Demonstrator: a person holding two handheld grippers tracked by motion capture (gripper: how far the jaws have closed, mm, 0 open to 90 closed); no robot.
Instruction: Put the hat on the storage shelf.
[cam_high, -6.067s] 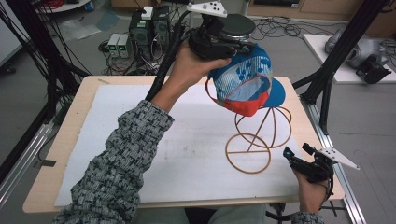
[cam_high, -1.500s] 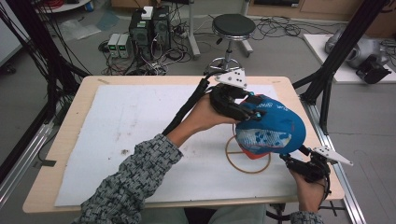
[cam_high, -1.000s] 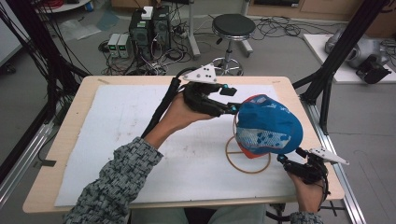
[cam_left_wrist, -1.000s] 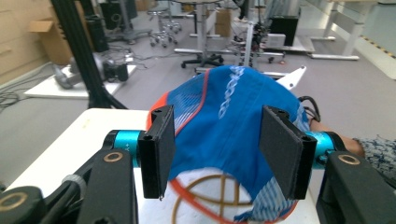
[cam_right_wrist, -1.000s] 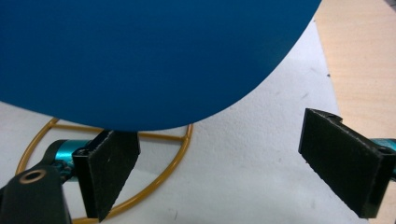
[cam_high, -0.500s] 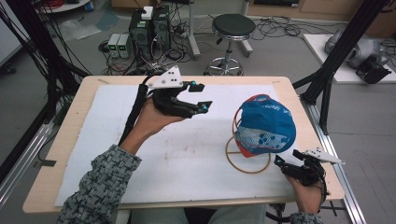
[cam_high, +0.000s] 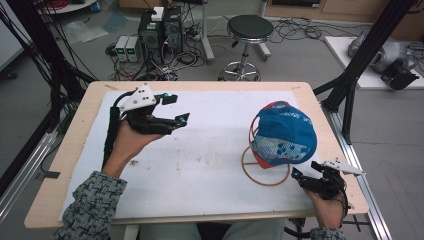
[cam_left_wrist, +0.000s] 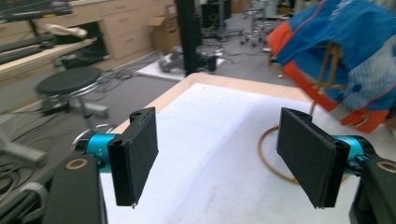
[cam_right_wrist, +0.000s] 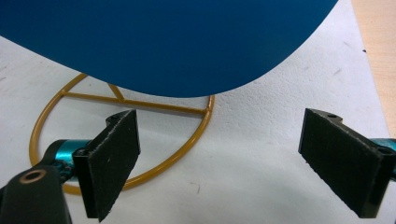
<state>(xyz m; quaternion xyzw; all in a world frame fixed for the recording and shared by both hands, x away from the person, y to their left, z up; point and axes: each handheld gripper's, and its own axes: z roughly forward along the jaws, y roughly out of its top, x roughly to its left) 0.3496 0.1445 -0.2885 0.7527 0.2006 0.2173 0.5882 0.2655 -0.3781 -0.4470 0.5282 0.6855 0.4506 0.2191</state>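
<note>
A blue cap (cam_high: 282, 135) with a red brim edge hangs on a gold wire stand (cam_high: 265, 181) at the right of the white mat. My left gripper (cam_high: 178, 108) hovers over the mat's left half, well clear of the cap, pointing right toward it. Its jaws have just been opening and nothing is between them. In the left gripper view the gripper (cam_left_wrist: 223, 158) is open, with the cap (cam_left_wrist: 345, 51) and stand ring (cam_left_wrist: 263, 154) ahead at the right. My right gripper (cam_high: 305, 171) rests by the stand's base, open (cam_right_wrist: 224, 158) and empty, under the cap (cam_right_wrist: 177, 42) and before the ring (cam_right_wrist: 205, 116).
The white mat (cam_high: 200, 155) covers most of the wooden table (cam_high: 80, 145). A black frame post (cam_high: 350, 95) stands at the table's right rear corner. A stool (cam_high: 250, 30) and computer boxes (cam_high: 160, 25) stand on the floor behind.
The left hand let go of the cap and moved left across the mat, its jaws spreading wider. The cap stays on the stand. The right gripper kept still.
</note>
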